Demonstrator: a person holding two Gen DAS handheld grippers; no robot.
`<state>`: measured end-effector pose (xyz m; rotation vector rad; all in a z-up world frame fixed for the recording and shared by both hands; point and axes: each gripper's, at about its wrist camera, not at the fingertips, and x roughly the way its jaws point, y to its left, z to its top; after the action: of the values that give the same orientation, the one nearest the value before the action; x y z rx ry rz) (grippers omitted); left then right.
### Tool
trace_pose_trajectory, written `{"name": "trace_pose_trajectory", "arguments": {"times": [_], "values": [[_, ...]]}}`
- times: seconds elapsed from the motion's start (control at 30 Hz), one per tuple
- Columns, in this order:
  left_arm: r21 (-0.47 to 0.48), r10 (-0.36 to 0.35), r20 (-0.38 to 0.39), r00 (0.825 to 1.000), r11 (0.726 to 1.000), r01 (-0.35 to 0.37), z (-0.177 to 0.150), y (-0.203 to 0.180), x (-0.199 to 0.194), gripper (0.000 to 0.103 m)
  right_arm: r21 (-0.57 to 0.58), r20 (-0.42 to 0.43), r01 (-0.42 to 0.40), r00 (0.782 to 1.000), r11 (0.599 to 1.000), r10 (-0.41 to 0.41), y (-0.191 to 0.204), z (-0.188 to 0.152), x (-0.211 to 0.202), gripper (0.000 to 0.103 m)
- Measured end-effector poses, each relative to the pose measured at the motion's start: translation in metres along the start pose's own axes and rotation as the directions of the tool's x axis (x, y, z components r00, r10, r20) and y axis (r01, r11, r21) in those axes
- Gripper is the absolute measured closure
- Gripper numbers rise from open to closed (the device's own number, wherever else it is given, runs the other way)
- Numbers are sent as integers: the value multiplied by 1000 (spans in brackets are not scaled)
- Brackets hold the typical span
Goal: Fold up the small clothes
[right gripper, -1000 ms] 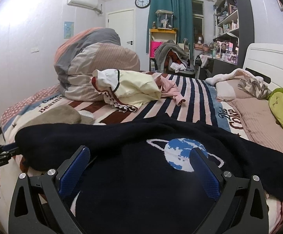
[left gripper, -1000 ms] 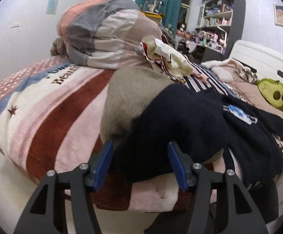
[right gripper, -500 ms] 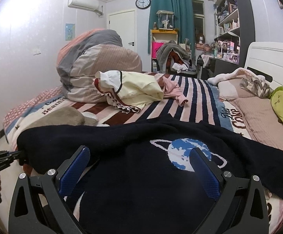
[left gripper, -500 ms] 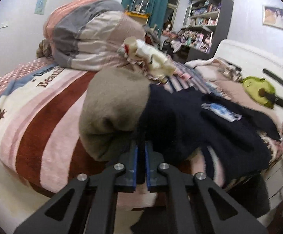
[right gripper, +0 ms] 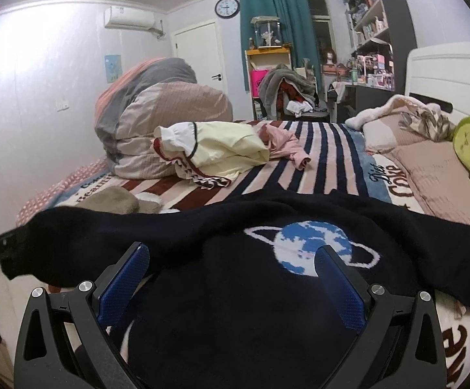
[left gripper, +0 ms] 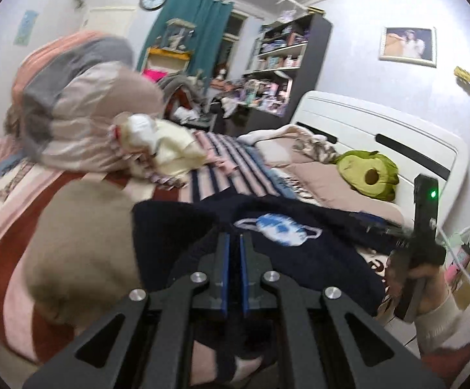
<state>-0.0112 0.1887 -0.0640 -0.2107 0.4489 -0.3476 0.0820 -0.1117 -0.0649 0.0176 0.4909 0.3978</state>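
One dark knit sweater to deal with, lying front-up across the near edge of the striped blanket, with a blue-and-white planet knitted on its chest. Left of the planet, seen from the right wrist: one sleeve drawn out sideways and raised off the blanket toward the left gripper. Clenched tight, that left gripper, with jaws all but touching and dark knit bunched at their tips. Judged to be pinching the sleeve end or the side hem, though hard to tell which. Directly below the planet: the right gripper, spread wide over the sweater's body and pressing on nothing. Further left of the planet, a grey-brown garment, just beside the raised sleeve and perhaps touching it.

Likely soft, thick and fairly light. Limp too, with no stiffness to keep a crease alone. Bound to sag and stretch between two holds, so best carried low and laid down, not flung. Not slippery: fuzzy knit, good bite for textured pads, yet liable to drag on the fleecy blanket. Nothing fragile, apart from snag-prone loops.

Best taken at firm edges such as cuff, hem or shoulder seam, well out from the planet, pinching both layers together. For the right gripper, a hold on the hem below the planet, or on the far sleeve right of it, seems sensible.
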Motion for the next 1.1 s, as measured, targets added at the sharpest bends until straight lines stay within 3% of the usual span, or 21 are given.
{"name": "trace_pose_trajectory", "arguments": {"times": [0.2, 0.37, 0.5, 0.67, 0.8, 0.93, 0.97, 1.07, 1.1], "values": [[102, -116, 28, 993, 988, 112, 36, -78, 39, 99, 60, 29, 22, 999, 998, -23, -51, -11, -18, 1], [143, -206, -45, 978, 967, 210, 41, -146, 95, 99, 93, 30, 67, 997, 993, -70, -98, -24, -31, 1], [121, -271, -166, 948, 949, 293, 23, -189, 149, 100, 126, 19, 104, 994, 987, -107, -137, -38, -43, 1], [101, -294, -309, 905, 936, 338, -12, -225, 199, 100, 143, -38, 144, 989, 979, -140, -167, -63, -42, 1], [71, -292, -398, 870, 935, 346, -38, -233, 226, 100, 162, -85, 146, 987, 976, -134, -180, -81, -34, 1], [96, -262, -458, 850, 935, 340, -55, -234, 236, 98, 182, -111, 145, 986, 972, -127, -187, -91, -26, 1], [100, -259, -460, 850, 936, 339, -58, -231, 231, 93, 181, -115, 146, 985, 973, -126, -187, -91, -23, 1], [108, -251, -443, 860, 938, 330, -58, -215, 213, 60, 171, -123, 138, 985, 976, -118, -184, -90, -18, 1], [112, -247, -430, 869, 940, 323, -55, -210, 205, 57, 167, -126, 130, 986, 977, -110, -182, -89, -16, 1]]}}
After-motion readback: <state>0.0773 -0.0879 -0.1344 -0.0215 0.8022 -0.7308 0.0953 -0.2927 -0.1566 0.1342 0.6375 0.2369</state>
